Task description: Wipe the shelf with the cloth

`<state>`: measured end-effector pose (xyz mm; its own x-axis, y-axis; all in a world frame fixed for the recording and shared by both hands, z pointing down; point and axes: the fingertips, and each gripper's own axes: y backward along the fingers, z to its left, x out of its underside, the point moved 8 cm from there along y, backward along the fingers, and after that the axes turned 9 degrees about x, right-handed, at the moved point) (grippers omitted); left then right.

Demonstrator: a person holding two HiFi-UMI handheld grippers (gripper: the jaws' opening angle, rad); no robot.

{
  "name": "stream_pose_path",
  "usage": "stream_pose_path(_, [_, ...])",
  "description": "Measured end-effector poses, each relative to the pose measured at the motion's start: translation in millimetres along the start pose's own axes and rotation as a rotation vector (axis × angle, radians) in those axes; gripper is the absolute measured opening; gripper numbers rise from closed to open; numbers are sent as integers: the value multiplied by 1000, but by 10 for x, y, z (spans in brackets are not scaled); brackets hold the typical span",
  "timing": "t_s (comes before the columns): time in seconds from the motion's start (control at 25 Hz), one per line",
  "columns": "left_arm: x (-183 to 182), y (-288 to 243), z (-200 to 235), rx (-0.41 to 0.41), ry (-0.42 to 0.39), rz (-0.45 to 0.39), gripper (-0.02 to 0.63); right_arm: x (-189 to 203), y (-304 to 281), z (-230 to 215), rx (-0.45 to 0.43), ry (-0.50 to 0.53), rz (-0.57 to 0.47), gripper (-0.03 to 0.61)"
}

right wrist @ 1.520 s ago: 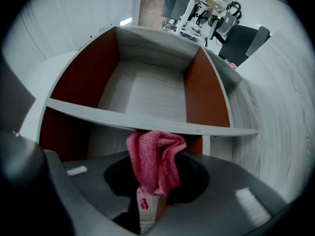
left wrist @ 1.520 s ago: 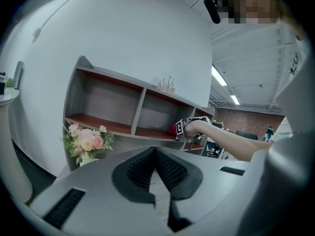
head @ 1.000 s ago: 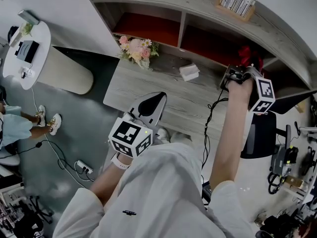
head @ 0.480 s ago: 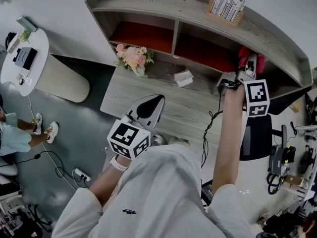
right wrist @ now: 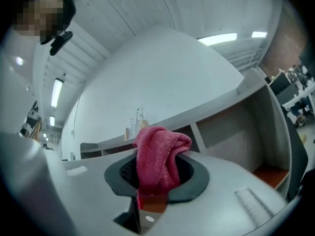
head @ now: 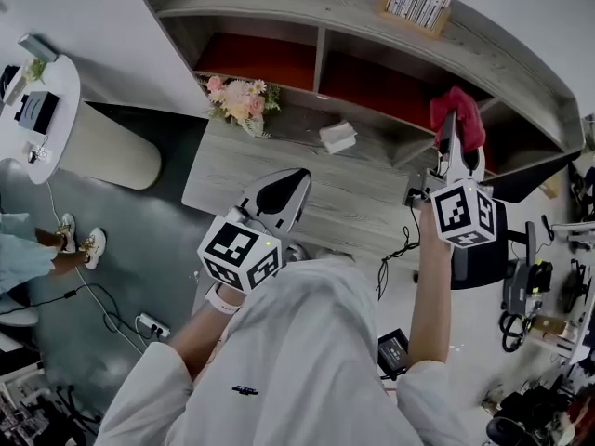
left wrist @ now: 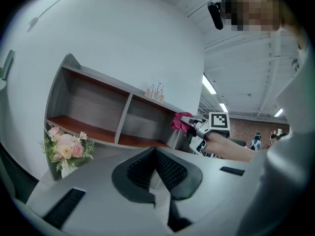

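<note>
The grey shelf (head: 372, 17) stands along the rear of the counter (head: 279, 156). The right claw (head: 451, 130) is clamped on the red cloth (head: 456, 110) at the shelf's right-hand end; contact with the shelf cannot be determined. The left claw (head: 296, 184) is drawn together and empty, over the counter in front of the shelf.

Head camera downward, others (close) face shelf (head: 279, 3)

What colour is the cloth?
The cloth is pinkish red; the right gripper view shows it best.
</note>
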<state>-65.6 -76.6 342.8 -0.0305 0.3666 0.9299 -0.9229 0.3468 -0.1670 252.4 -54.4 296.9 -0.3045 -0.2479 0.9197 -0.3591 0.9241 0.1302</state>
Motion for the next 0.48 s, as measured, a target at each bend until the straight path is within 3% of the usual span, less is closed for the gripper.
stream_pose_path(0.24, [-3,33,-1,-6,13,-26,2,-94,279,21,-98,111,58,104])
stream_pose_path(0.48, [46,154,-12,-16,12,-13,2,-80,734,76,-205,297,135,104])
